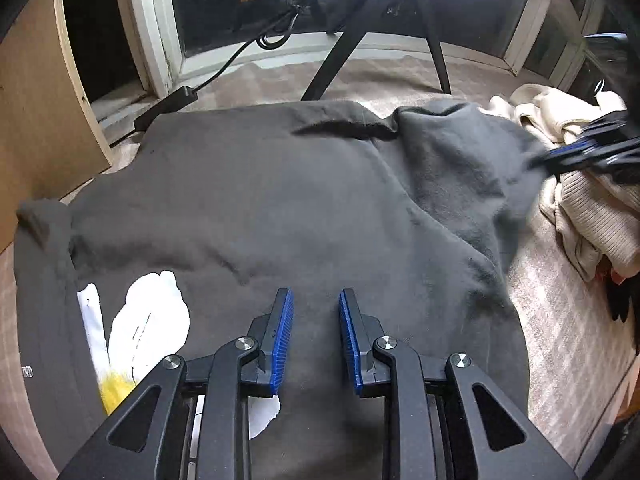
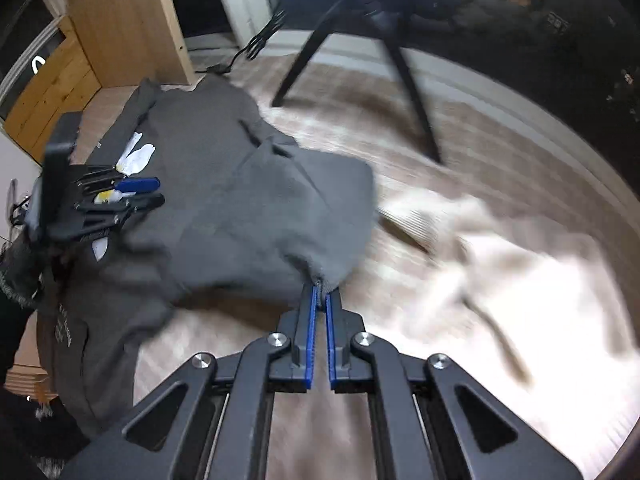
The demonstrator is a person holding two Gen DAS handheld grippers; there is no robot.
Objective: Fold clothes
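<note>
1. Nearest the grey sweatshirt, spread on the carpet, the left hand-held gripper hovers above its printed side, jaws a little apart, empty.
2. At the sweatshirt's far edge, the right hand-held gripper is clamped on a sleeve corner, part lifted inward.
3. Beyond the sweatshirt, a cream garment lies unfolded; folding looks barely begun.

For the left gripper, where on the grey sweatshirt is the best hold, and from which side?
Probably the left sleeve's cuff, taken from above. It sticks out past the grey sweatshirt body as a free flap on the carpet. The left gripper is open over flat fabric, which offers no edge to pinch.
</note>
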